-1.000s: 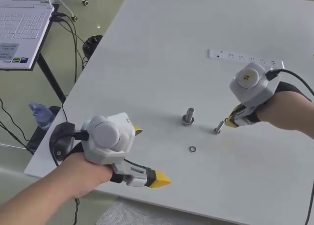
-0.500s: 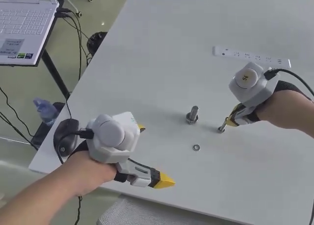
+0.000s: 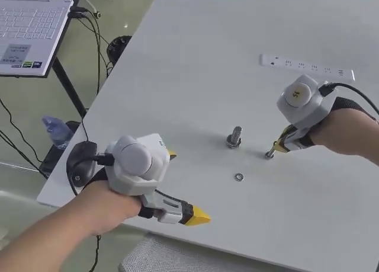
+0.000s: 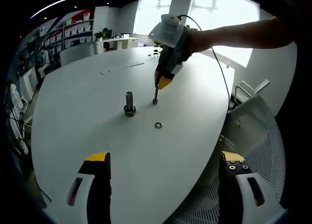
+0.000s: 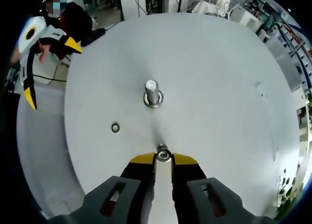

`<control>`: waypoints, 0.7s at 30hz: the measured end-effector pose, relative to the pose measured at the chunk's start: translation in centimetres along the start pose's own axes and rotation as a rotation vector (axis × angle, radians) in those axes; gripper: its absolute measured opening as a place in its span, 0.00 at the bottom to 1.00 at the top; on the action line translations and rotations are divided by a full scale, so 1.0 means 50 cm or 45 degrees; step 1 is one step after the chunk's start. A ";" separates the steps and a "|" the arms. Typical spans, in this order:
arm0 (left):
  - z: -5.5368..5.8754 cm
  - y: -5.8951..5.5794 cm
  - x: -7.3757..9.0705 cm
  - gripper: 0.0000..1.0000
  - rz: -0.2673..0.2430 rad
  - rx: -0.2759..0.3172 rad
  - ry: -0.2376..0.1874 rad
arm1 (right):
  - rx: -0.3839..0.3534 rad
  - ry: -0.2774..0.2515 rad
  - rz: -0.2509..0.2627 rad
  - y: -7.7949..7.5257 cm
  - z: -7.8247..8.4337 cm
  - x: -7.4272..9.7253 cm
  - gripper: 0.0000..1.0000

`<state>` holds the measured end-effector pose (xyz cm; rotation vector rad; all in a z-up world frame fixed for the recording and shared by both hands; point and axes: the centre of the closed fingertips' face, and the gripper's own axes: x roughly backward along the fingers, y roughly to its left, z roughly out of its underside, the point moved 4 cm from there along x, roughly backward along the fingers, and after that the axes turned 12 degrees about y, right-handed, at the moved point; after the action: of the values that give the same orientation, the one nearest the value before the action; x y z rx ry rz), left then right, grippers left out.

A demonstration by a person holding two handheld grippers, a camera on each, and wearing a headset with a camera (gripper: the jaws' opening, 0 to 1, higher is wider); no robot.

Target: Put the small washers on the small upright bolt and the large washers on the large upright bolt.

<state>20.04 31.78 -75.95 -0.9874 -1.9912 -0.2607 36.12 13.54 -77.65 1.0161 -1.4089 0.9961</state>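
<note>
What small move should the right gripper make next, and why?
Probably open the right gripper slightly. Its tips flank the top of the small bolt, so a washer held there, which I cannot make out, would drop onto it. One loose washer lies on the table.

No legible text, yellow sticker (image 3: 298,94) on right tool (image 3: 274,150) cap blurred, laptop stickers (image 3: 21,56) too small to read
</note>
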 end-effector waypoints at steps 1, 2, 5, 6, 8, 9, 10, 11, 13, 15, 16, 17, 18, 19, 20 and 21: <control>0.000 0.000 0.000 0.92 0.000 -0.001 0.000 | 0.001 0.000 0.001 0.000 0.000 -0.001 0.12; 0.000 0.001 0.000 0.92 0.000 -0.001 -0.001 | -0.001 0.001 0.000 -0.001 -0.001 -0.002 0.12; 0.000 0.002 0.000 0.91 0.001 0.002 -0.001 | 0.001 0.005 -0.003 0.001 -0.001 -0.006 0.12; 0.001 0.003 0.000 0.91 0.000 0.001 -0.002 | 0.002 0.006 -0.006 -0.004 -0.001 -0.012 0.12; 0.002 0.003 0.000 0.91 0.002 0.004 -0.002 | 0.003 0.010 -0.007 -0.004 -0.001 -0.018 0.12; 0.003 0.003 0.000 0.91 0.002 0.005 -0.001 | 0.004 0.011 -0.007 -0.003 0.000 -0.019 0.12; 0.004 0.003 0.000 0.91 0.001 0.006 0.001 | 0.005 0.008 -0.003 -0.002 0.000 -0.020 0.12; 0.005 0.004 0.000 0.91 0.001 0.009 0.000 | 0.009 0.004 0.003 -0.003 -0.001 -0.021 0.12; 0.008 0.005 0.000 0.90 0.002 0.014 0.005 | 0.008 0.007 0.005 -0.003 -0.001 -0.024 0.12; 0.010 0.005 0.000 0.90 0.003 0.014 0.006 | 0.010 0.006 0.011 -0.003 -0.001 -0.026 0.12; 0.011 0.006 0.000 0.90 0.004 0.015 0.007 | 0.011 0.006 0.010 -0.003 -0.002 -0.027 0.12; 0.013 0.007 -0.001 0.90 0.003 0.017 0.010 | 0.012 0.010 0.010 -0.002 -0.001 -0.029 0.12; 0.014 0.007 -0.001 0.90 0.003 0.018 0.012 | 0.016 0.011 0.010 -0.001 -0.001 -0.031 0.12; 0.014 0.007 -0.001 0.90 0.003 0.020 0.013 | 0.017 0.014 0.010 -0.001 -0.001 -0.032 0.12; 0.014 0.007 0.000 0.90 0.005 0.020 0.012 | 0.018 0.015 0.010 -0.001 -0.001 -0.032 0.12; 0.015 0.007 -0.001 0.89 0.005 0.020 0.012 | 0.018 0.016 0.008 0.000 0.000 -0.034 0.12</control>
<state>19.86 32.39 -76.48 -0.9784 -1.9800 -0.2470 36.22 13.66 -79.35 1.0148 -1.3968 1.0169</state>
